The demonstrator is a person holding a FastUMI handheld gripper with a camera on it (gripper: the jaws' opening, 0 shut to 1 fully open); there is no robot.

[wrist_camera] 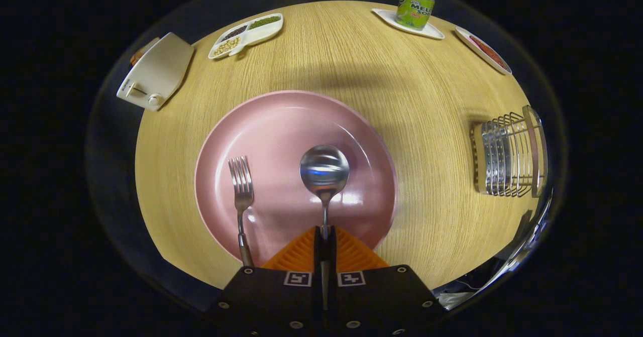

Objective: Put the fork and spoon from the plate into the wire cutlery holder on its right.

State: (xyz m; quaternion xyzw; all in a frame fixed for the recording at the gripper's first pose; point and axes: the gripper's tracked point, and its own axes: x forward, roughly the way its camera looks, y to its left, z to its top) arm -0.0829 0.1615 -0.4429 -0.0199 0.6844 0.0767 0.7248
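My gripper (324,236) is shut on the handle of a metal spoon (324,172), whose bowl points ahead of the fingers over the pink plate (281,121). The spoon looks lifted a little above the plate. A metal fork (241,196) lies on the plate just left of the fingers, tines pointing away, its handle running down under the gripper body. The wire cutlery holder (508,157) stands on the wooden table to the right of the plate, well apart from the fingers.
A white toaster (155,72) sits at the far left edge of the round table. Beyond the plate are a divided white dish of beans (245,34), a green can on a small tray (414,6) and a dish with red food (485,49).
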